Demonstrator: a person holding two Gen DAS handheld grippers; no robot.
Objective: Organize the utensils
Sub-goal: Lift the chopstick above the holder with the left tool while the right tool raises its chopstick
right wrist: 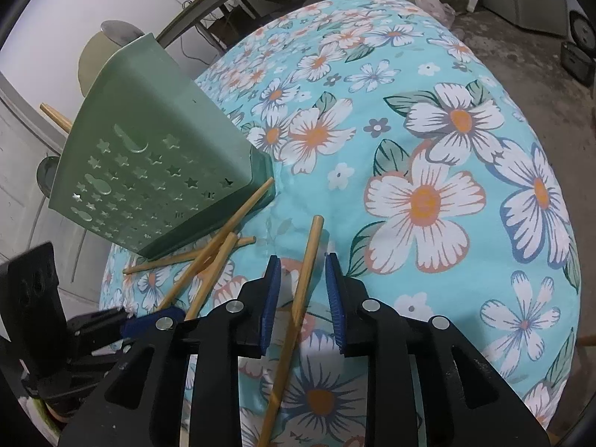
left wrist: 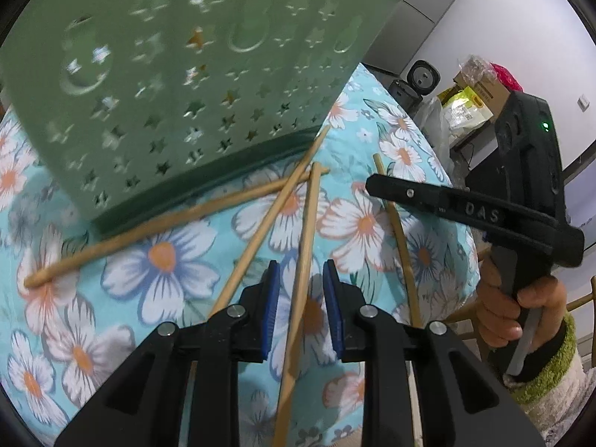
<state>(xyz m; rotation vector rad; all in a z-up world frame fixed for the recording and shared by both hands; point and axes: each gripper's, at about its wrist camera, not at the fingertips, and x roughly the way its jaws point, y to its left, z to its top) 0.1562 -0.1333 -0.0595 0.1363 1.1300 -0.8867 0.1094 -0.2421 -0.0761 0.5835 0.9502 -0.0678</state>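
Several wooden chopsticks lie loose on the floral tablecloth in front of a green utensil holder with star cut-outs. My left gripper is open, its blue pads either side of one chopstick without touching it. My right gripper is open too, straddling another chopstick that lies apart at the right. The holder shows in the right wrist view with other chopsticks crossed at its base. The right gripper's body also shows in the left wrist view, held by a hand.
The tablecloth extends far to the right. A cardboard box and bags and dark appliances stand beyond the table. The left gripper's body is at the lower left in the right wrist view.
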